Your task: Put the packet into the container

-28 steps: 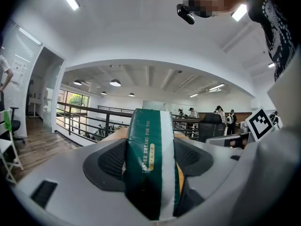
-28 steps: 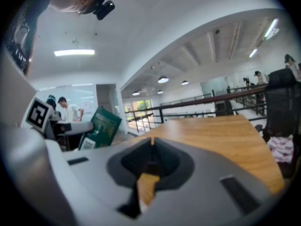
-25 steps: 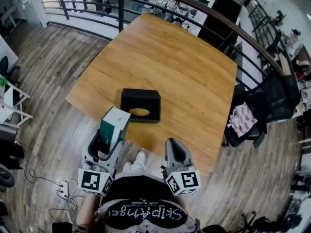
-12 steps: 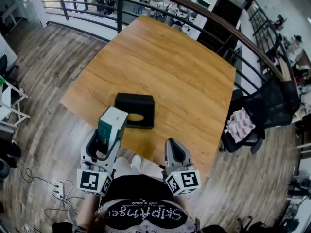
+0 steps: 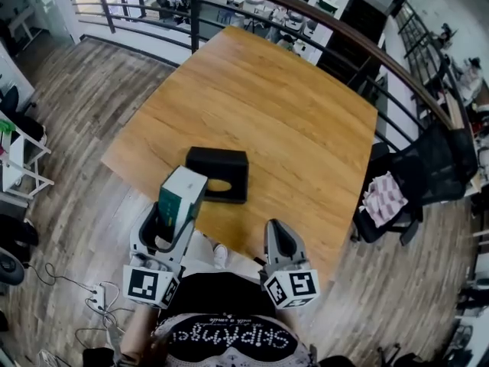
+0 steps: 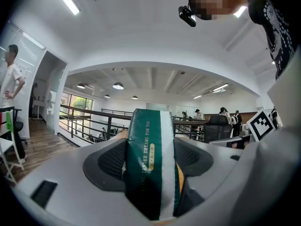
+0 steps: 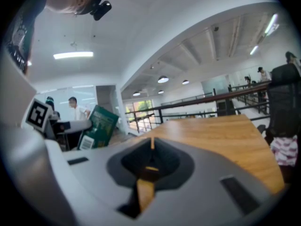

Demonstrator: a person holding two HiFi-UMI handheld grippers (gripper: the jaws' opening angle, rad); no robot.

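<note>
Packet [image 5: 182, 196]: green-and-white, clamped between left gripper [image 5: 170, 222] jaws, near black container [image 5: 218, 173].
Right gripper [image 5: 278, 239]: jaws together, empty, by table [image 5: 290, 113] edge.

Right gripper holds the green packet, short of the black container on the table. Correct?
No: the left gripper holds the packet, jaws shut on it in the left gripper view; the right gripper is shut, empty. Rest stands: packet short of the container on the table.
</note>
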